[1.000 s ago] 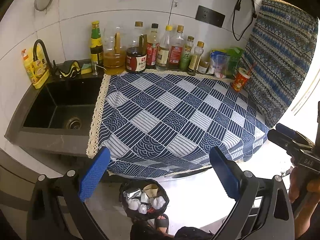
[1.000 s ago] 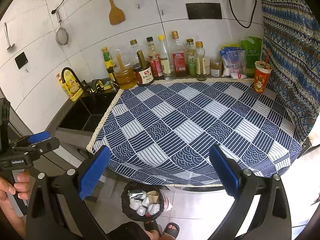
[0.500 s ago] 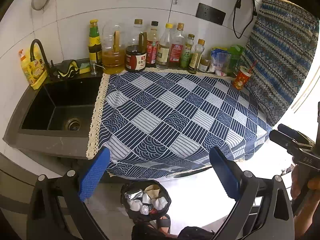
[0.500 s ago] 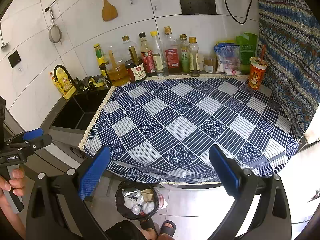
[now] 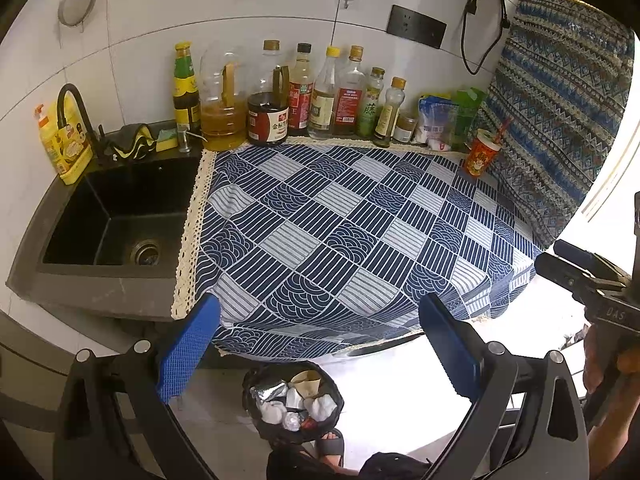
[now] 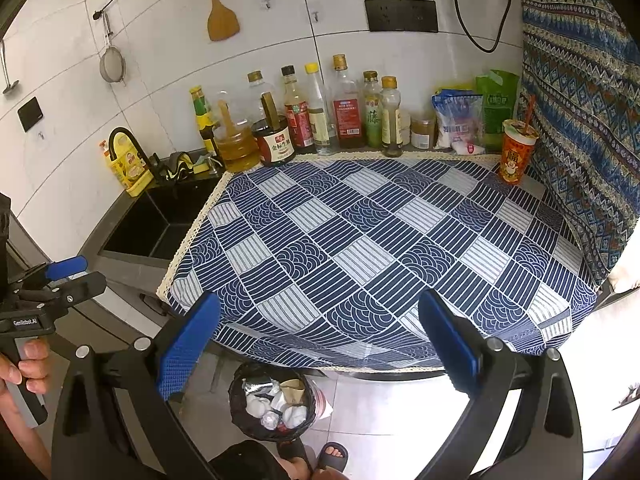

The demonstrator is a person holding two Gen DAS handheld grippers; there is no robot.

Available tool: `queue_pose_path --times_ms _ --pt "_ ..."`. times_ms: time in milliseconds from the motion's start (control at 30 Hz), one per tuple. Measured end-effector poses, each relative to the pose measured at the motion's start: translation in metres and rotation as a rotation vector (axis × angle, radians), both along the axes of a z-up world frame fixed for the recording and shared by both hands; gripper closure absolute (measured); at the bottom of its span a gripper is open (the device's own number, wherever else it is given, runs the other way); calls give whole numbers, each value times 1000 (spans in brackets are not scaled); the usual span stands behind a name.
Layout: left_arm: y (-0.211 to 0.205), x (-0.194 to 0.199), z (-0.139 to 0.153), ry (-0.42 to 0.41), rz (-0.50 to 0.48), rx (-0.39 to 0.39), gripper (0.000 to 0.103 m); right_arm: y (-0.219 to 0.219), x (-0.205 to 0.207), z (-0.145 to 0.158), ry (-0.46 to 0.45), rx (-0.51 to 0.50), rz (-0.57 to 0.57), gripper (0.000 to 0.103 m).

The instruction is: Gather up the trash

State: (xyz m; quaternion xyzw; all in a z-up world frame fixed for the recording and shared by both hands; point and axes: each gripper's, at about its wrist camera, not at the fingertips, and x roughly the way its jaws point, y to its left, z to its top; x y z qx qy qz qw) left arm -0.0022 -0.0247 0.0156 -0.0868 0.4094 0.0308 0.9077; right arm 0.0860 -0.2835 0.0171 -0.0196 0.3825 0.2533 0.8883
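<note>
While both grippers hang above the counter's front edge, the blue patterned tablecloth (image 6: 360, 248) fills the middle of each frame, draped over the counter with its cream lace trim along the left and back. To its left, in the left part of the frame, sits the black sink (image 5: 116, 224), a yellow detergent bottle (image 5: 60, 144) at its upper-left corner. A row of sauce and oil bottles (image 6: 304, 120) lines the white tiled wall across the upper middle, and a red paper cup (image 6: 516, 152) with a straw stands at the cloth's upper right, near the patterned curtain (image 6: 580, 100).

The left gripper (image 5: 320, 344) has its blue-padded fingers (image 5: 188, 348) spread wide, holding and touching nothing. The right gripper (image 6: 320, 344) is likewise spread wide and empty. Each shows at the side edge of the other's view, held by a hand (image 6: 24, 364).

At the bottom centre of both frames, on the floor below the cloth's front edge, stands a small dark trash bin (image 6: 236, 408) holding the trash (image 6: 276, 404): crumpled white paper, foil and a brown paper piece. A sandalled foot (image 6: 332, 454) is just beside it.
</note>
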Motion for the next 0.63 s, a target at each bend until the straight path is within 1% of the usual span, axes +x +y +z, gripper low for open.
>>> queue_pose_path --times_ms 167,333,633 --pt "3 -2 -1 -1 22 -6 7 1 -1 -4 6 -8 8 5" --pt "-1 -5 -1 -9 11 12 7 2 -1 -5 8 -7 13 5" --pt "1 -6 -1 3 36 1 7 1 0 -4 9 -8 19 5"
